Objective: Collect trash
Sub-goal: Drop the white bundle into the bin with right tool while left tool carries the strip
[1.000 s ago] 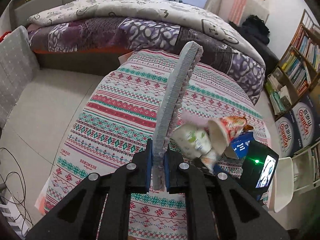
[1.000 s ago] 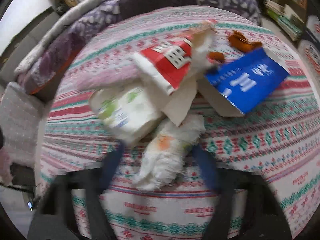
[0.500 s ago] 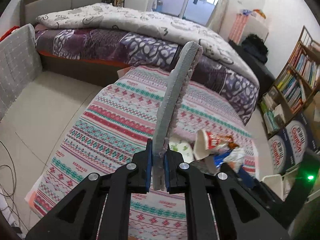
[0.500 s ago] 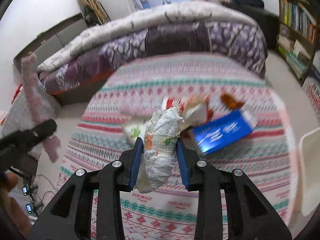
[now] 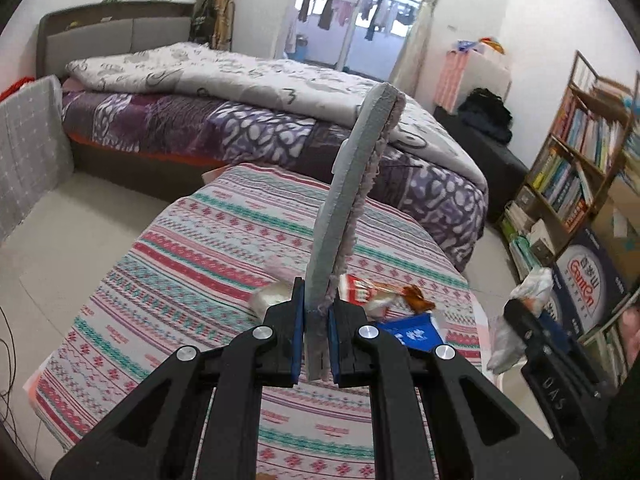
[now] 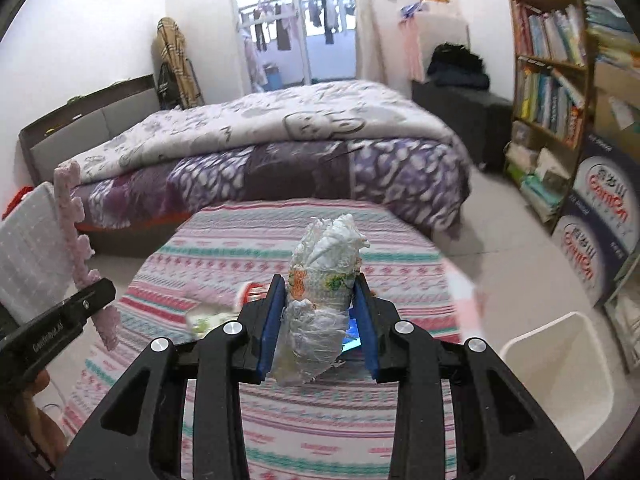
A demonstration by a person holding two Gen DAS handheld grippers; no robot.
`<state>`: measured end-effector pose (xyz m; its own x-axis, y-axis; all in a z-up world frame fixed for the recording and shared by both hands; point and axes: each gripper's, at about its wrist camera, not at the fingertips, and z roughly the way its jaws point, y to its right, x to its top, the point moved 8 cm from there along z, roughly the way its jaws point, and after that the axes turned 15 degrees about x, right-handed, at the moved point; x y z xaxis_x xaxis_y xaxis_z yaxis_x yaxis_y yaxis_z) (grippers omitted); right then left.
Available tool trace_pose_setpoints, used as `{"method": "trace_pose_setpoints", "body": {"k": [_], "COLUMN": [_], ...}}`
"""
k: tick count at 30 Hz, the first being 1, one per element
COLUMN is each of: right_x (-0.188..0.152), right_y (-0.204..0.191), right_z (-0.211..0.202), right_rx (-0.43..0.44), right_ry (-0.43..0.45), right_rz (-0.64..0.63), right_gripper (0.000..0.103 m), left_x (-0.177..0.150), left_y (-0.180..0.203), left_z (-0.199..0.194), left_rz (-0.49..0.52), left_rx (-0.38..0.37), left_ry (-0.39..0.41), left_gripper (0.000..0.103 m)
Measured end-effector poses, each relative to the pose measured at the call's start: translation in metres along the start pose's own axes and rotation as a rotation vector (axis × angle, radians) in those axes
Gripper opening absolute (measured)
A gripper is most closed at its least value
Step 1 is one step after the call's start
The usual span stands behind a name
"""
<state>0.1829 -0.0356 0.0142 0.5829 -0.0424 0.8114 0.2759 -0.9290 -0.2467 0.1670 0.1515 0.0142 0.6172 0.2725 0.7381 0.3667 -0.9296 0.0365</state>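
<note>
Holding: right gripper (image 6: pixel 320 320) jaws pinch crumpled wrapper wad (image 6: pixel 324 280); left gripper (image 5: pixel 316 344) jaws clamp foam strip (image 5: pixel 352 200). Risk: soft wad slipping before white bin (image 6: pixel 560 380); upright strip snagging.

A low table covered with a striped patterned cloth (image 5: pixel 208 248) stood on the pale floor (image 5: pixel 80 216) at the foot of a bed (image 5: pixel 248 128). On the cloth, toward four o'clock, lay a red-and-white wrapper (image 5: pixel 360 292), a blue carton (image 5: pixel 412 330) just beside it at five o'clock, and a blurred pale packet (image 5: pixel 272 296) at its nine o'clock.
</note>
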Motion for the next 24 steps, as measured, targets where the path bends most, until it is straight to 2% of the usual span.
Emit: {"method": "trace_pose_setpoints", "body": {"k": [8, 24], "right_x": [-0.010, -0.013], "right_y": [0.057, 0.162], "right_z": [-0.020, -0.057], "right_rx": [-0.076, -0.186], "right_ry": [0.038, 0.063], "right_rz": [0.043, 0.219], "right_gripper": [0.033, 0.033], "left_x": [-0.024, -0.054], "left_y": [0.060, 0.154], "left_z": [-0.014, -0.020], "left_rz": [0.076, 0.177], "left_rx": [-0.039, -0.139], "left_ry": [0.044, 0.018], "left_gripper": [0.010, 0.010]}}
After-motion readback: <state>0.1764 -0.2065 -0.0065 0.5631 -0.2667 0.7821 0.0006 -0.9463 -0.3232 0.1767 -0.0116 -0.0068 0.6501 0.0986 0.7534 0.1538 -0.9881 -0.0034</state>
